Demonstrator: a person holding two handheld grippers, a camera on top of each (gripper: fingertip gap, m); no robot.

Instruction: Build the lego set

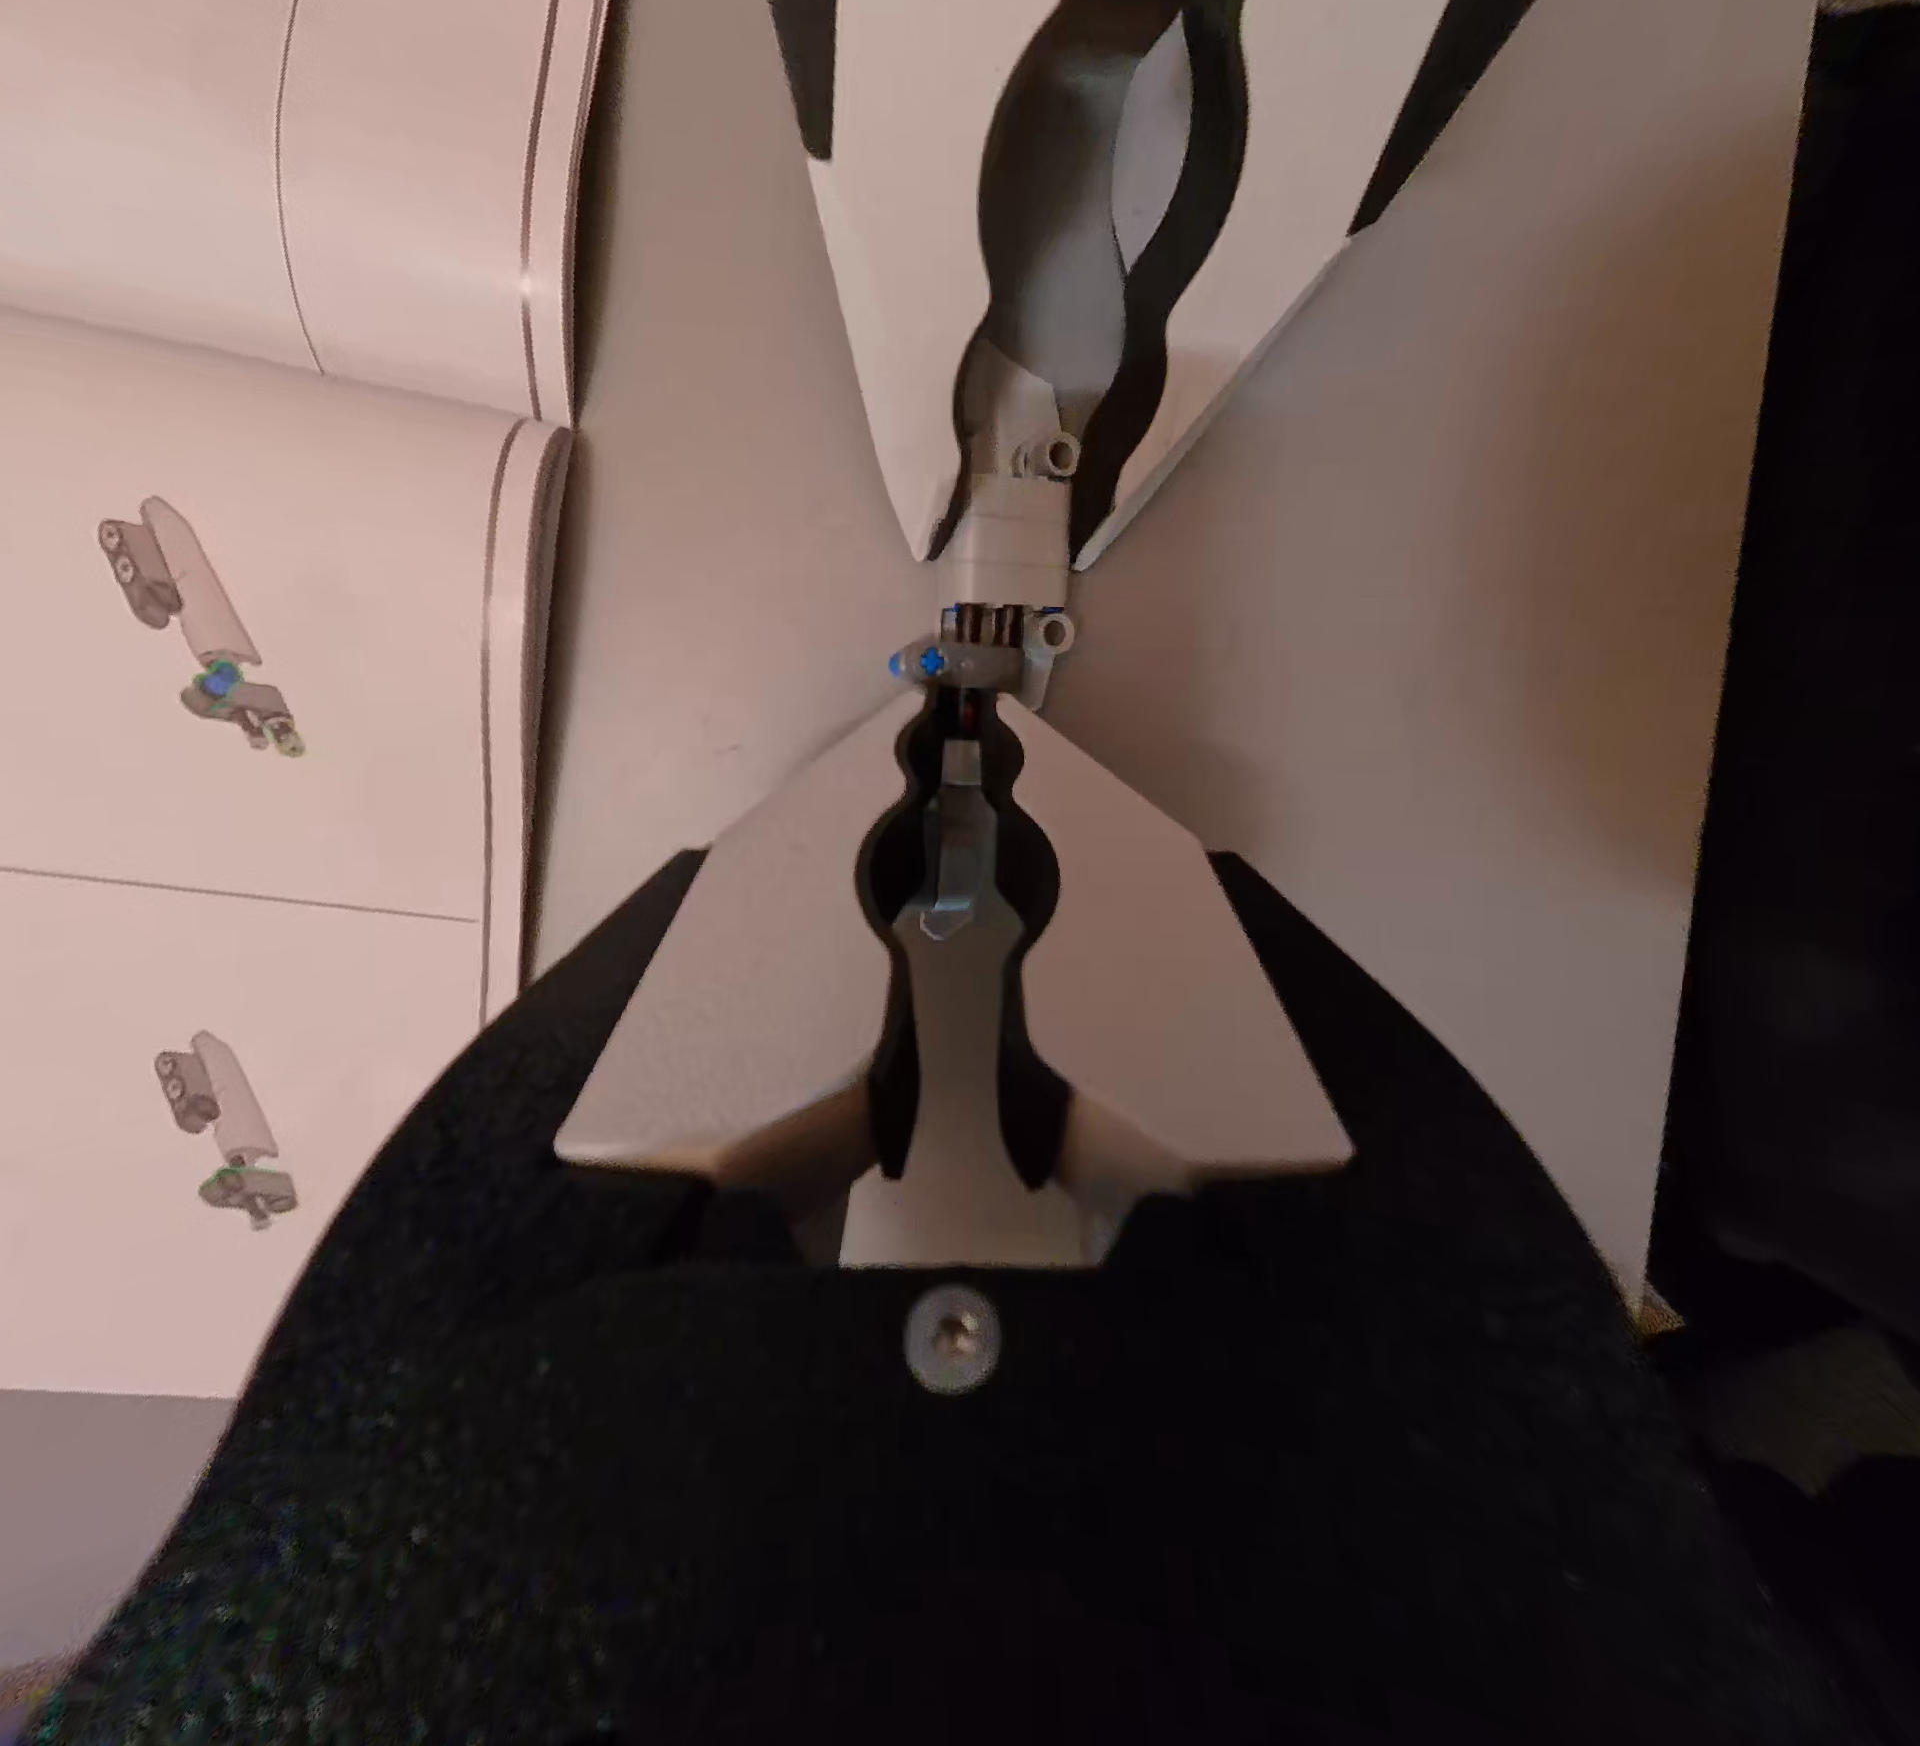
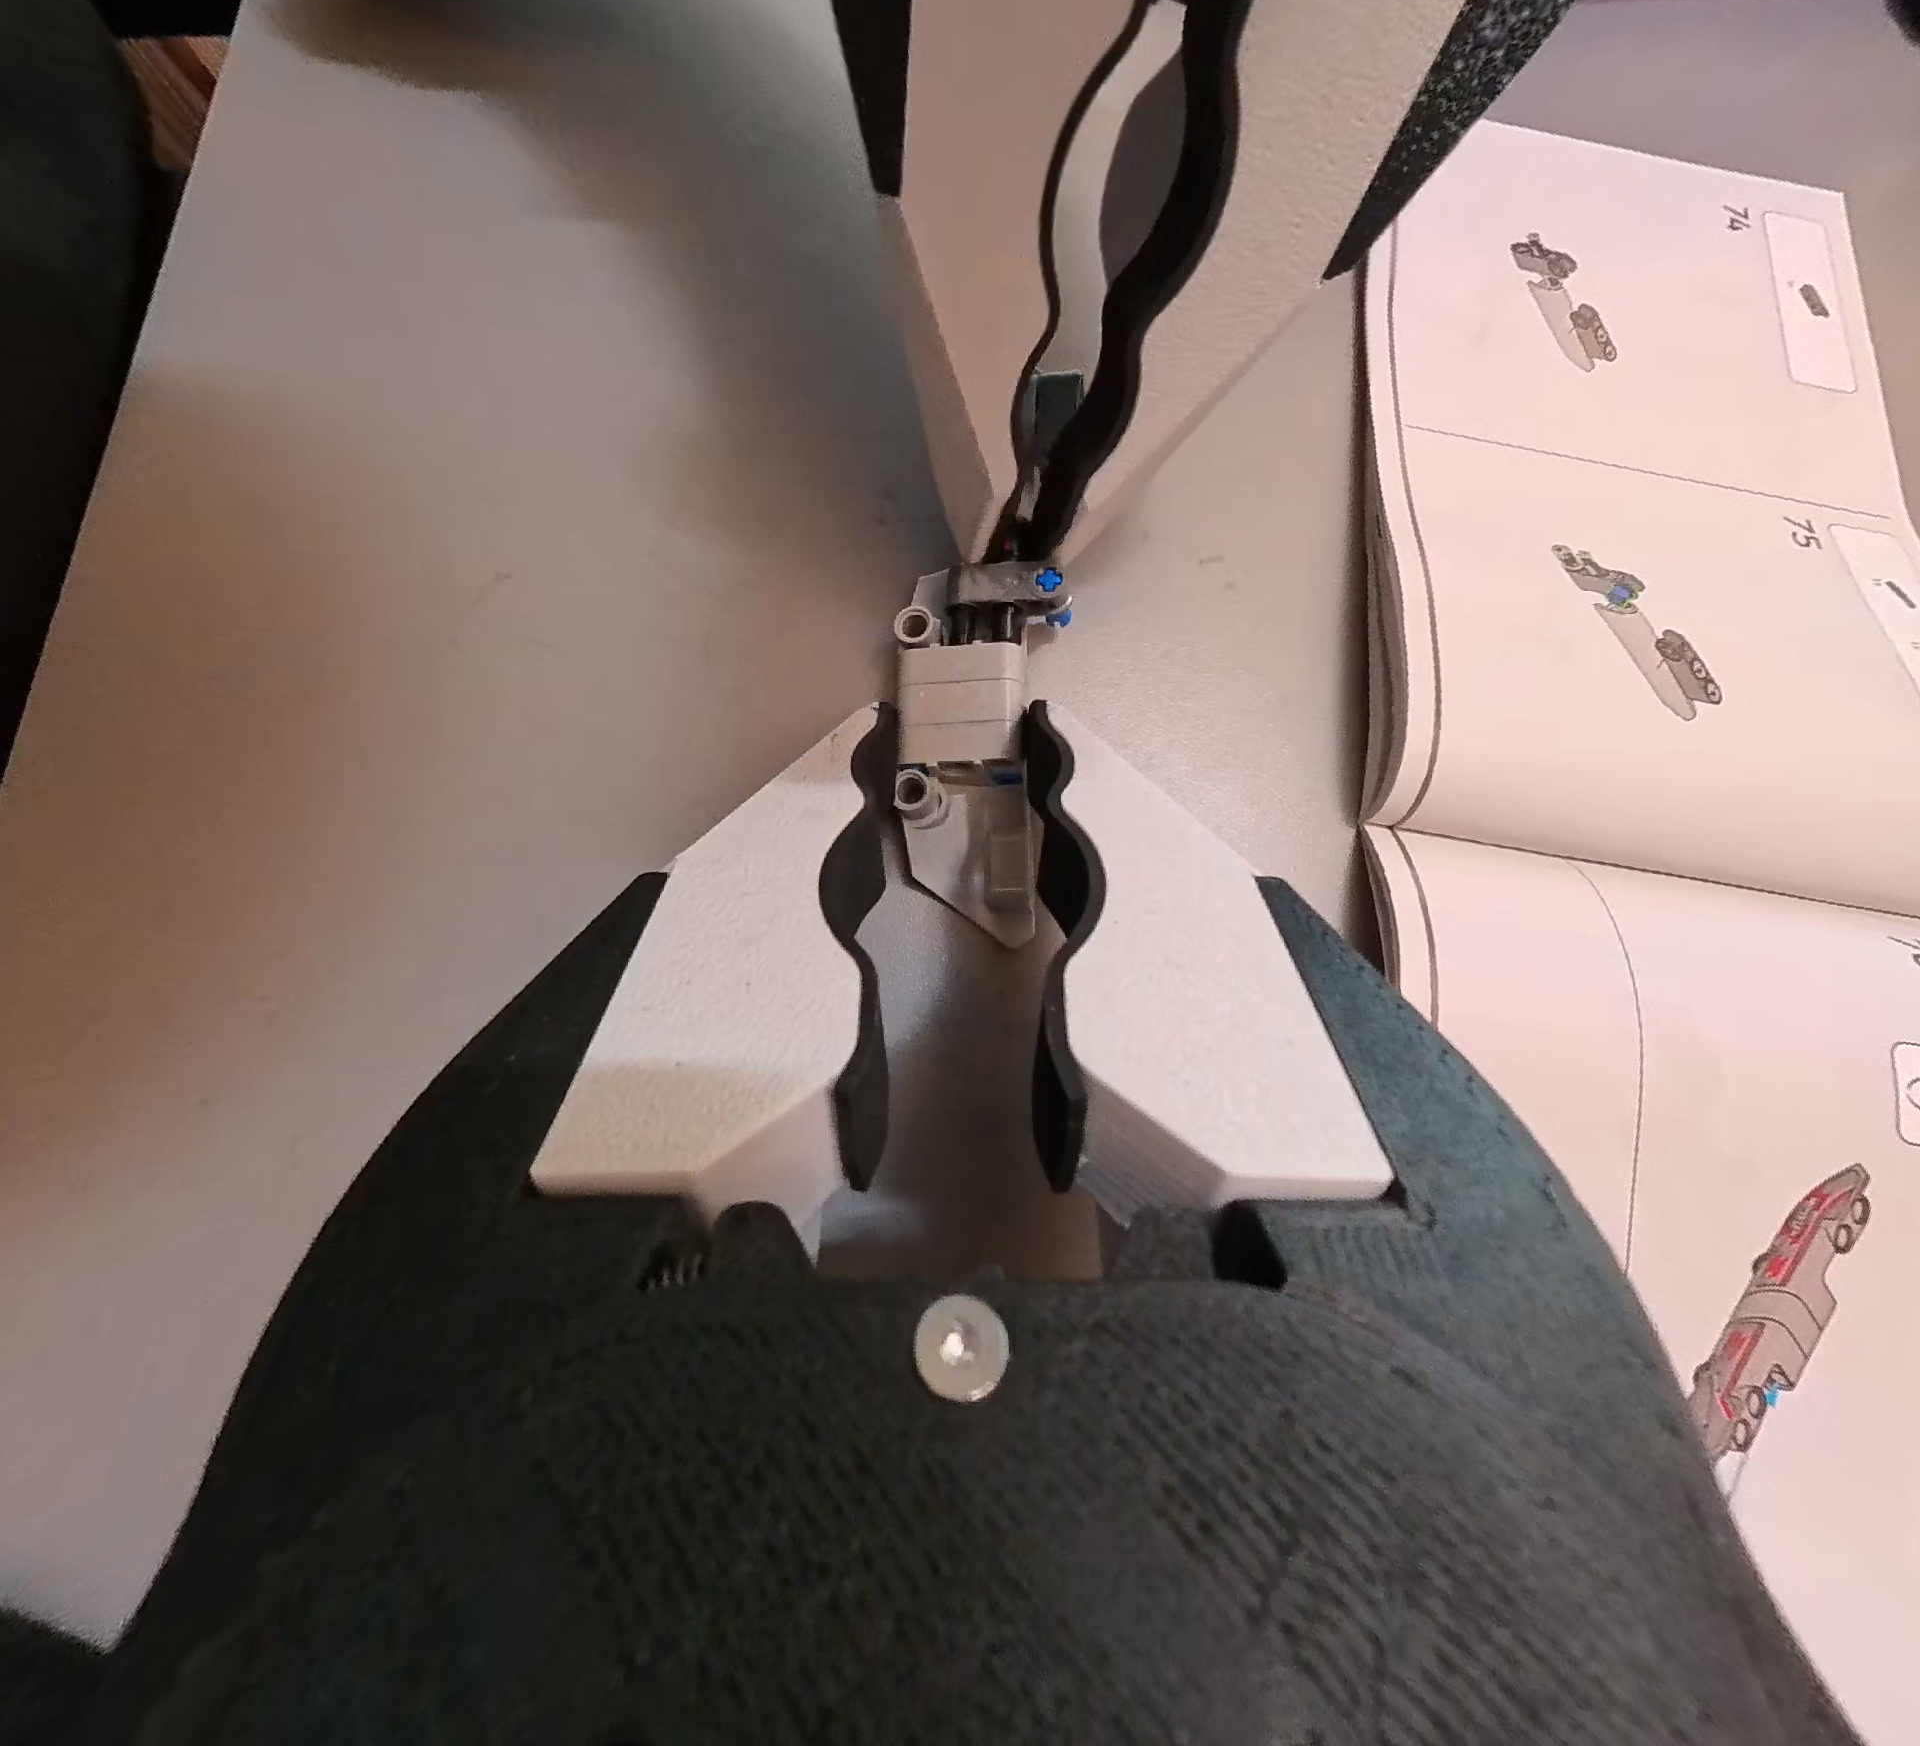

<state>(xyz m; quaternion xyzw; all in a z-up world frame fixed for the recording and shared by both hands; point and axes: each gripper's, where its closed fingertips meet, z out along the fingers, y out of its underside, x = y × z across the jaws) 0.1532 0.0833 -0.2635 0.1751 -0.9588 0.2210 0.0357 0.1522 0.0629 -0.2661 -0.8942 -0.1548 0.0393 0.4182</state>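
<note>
Lego build in two halves, both up off the plain white surface (image 2: 520, 449), caught mid-join. Light grey stacked-block chunk with a slanted panel tail (image 2: 961, 688) pinched in the right gripper (image 2: 961, 725), jaws closed most of the way onto its sides, tail trailing back between them. Short dark grey holed beam with a blue cross-ended pin (image 1: 966, 662) clamped at the very tip of the left gripper (image 1: 961, 720), jaws nearly together, with a grey piece off the beam's back running down between them.

Nose to nose, those two grippers, pretty much on one line. Bridging the halves: a pair of black connector pins (image 1: 987, 626), side by side, running along that same line and showing in a narrow gap. So not seated all the way, by the look of it.

Key thing for the coming push, probably: straight in along the pin axis, each half toward the other, no twisting, beam's long axis kept square across the pins. Neither side nearer, really, already meeting in the middle.

Open paper instruction booklet with printed step drawings (image 1: 260, 657) lying flat on the surface just beside all this.
</note>
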